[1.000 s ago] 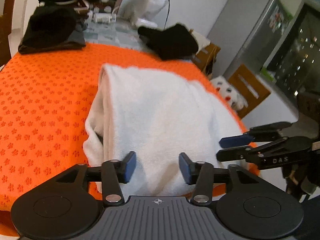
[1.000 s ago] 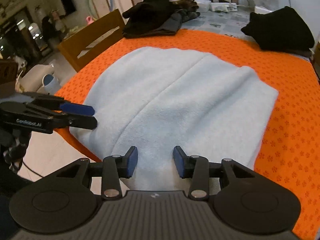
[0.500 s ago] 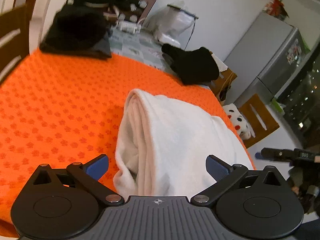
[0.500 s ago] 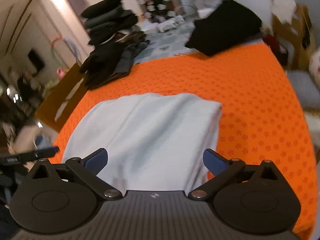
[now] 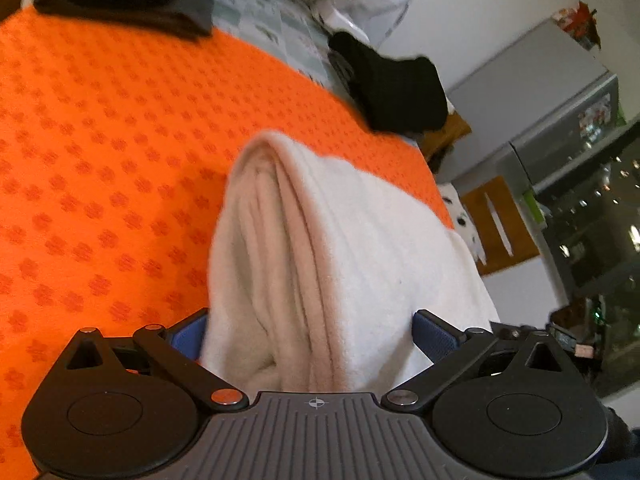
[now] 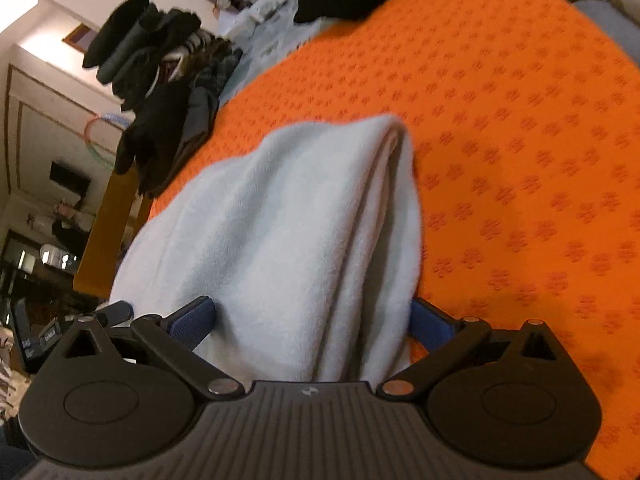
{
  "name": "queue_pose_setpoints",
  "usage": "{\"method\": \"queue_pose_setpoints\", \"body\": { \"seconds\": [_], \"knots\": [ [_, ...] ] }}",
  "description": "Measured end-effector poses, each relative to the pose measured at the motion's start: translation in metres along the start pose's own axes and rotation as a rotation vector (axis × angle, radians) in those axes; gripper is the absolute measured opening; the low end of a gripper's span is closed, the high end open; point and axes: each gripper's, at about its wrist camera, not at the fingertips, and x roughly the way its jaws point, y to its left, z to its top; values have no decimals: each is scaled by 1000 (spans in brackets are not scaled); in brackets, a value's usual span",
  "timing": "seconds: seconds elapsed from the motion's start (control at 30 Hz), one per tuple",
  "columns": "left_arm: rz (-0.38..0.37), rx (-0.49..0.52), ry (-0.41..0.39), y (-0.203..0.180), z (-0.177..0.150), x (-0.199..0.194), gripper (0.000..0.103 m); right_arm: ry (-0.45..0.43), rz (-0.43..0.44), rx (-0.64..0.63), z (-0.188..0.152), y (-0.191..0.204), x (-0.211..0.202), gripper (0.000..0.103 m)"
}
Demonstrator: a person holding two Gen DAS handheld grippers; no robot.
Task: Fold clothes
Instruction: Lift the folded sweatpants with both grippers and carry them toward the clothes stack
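- White fleece garment, folded into a thick stack, lies on the orange patterned mat at its near edge.
- Left gripper has its jaws spread wide around the stack's layered left edge, blue pads not pressing.
- Right gripper likewise stands wide open around the stack's right edge.
- Black clothes sit beyond the mat.
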Motion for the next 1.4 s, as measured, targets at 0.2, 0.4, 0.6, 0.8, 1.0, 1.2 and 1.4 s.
{"method": "queue_pose_setpoints", "body": {
  "seconds": [0.2,0.4,0.6,0.8,1.0,1.2,1.4],
  "knots": [
    [-50,-44,50,0,-8,9,103,5,31,-38,-4,10,4,103],
    [-125,-32,80,-13,-3,8,85,-7,0,5,-4,29,9,81],
    [-195,64,43,-45,16,-17,71,-78,28,52,9,63,-12,58],
    [-257,136,-53,-72,62,-43,71,-177,62,-3,50,116,-37,58],
    [-272,182,-186,-92,135,-58,71,-281,107,-83,125,159,-50,58],
    [-242,177,-276,-94,209,-49,68,-328,139,-150,222,185,-33,58],
    [-175,155,-314,-79,290,-12,66,-317,165,-174,323,183,17,58]
  ]
}}
